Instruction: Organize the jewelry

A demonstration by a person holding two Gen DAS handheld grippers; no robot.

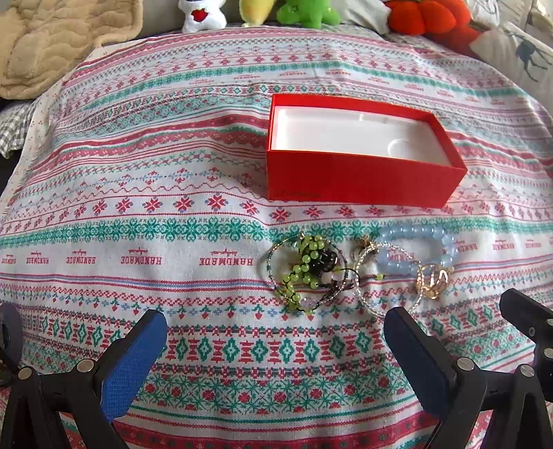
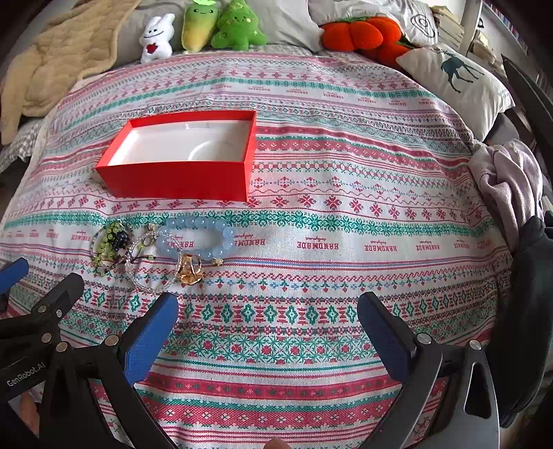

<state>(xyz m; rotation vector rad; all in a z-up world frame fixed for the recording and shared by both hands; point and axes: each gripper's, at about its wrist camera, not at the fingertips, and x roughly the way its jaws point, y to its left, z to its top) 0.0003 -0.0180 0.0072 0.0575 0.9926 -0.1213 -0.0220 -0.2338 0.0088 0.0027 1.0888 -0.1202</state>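
The jewelry sits in a little heap on the patterned cloth (image 1: pixel 138 193), just in front of the red box (image 1: pixel 359 179). In that heap: a blue bead bracelet (image 1: pixel 414 238) nearest the box, a gold ring (image 1: pixel 433 281) touching its front edge, a clear bangle (image 1: pixel 387 276) overlapping both, and a tangle of green beads (image 1: pixel 304 266) just beside them, on the left in both views. The box is open, with only its white liner showing inside.

Both claws hang over the cloth on the near side of the heap from the box. Left claw (image 1: pixel 274 340) is spread wide with nothing in it. Right claw (image 2: pixel 268 319) is the same, wide and empty. Plush toys (image 2: pixel 221 27) line up beyond the box.
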